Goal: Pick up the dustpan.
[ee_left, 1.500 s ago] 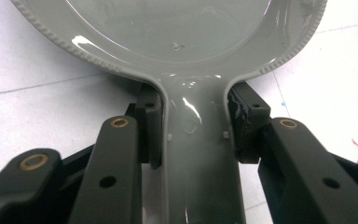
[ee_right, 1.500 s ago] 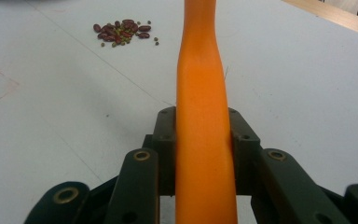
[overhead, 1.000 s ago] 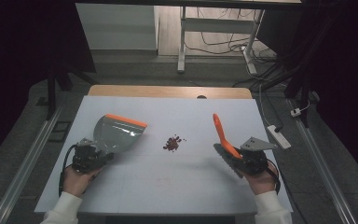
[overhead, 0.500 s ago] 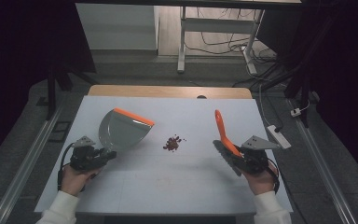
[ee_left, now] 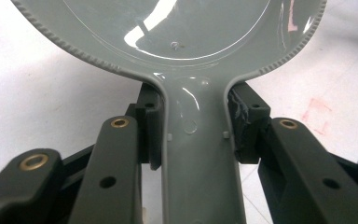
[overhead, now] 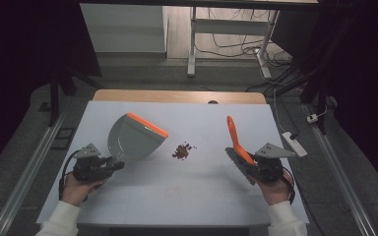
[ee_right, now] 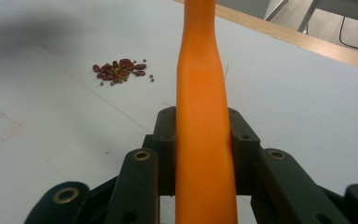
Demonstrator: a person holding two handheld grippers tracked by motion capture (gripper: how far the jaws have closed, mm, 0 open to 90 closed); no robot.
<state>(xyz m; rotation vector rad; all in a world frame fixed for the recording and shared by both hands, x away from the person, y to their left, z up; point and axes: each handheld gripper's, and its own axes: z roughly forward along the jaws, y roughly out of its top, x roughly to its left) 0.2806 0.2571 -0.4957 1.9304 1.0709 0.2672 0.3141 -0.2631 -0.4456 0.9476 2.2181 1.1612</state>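
In the high view, the left gripper (overhead: 109, 166) at the lower left of the frame is clamping the handle of a grey plastic dustpan with an orange front lip (overhead: 134, 139). The pan is tilting up off the white table surface (overhead: 177, 196), its lip toward the centre of the frame. In the left gripper view the two black jaws are pressing on both sides of the grey handle (ee_left: 199, 158), and the glossy hollow of the pan at the top of that frame is holding nothing that can be seen.

A small pile of dark red beans with a few greenish bits (overhead: 182, 150) is lying on the bare table at the middle of the high view, just right of the dustpan lip and apart from it.

At the lower right, the right gripper (overhead: 250, 166) is gripping an orange-handled hand brush (overhead: 235, 140), the handle pointing up and away. In the right gripper view the jaws are closing on the orange handle (ee_right: 202, 116), with the bean pile (ee_right: 120, 70) at upper left.
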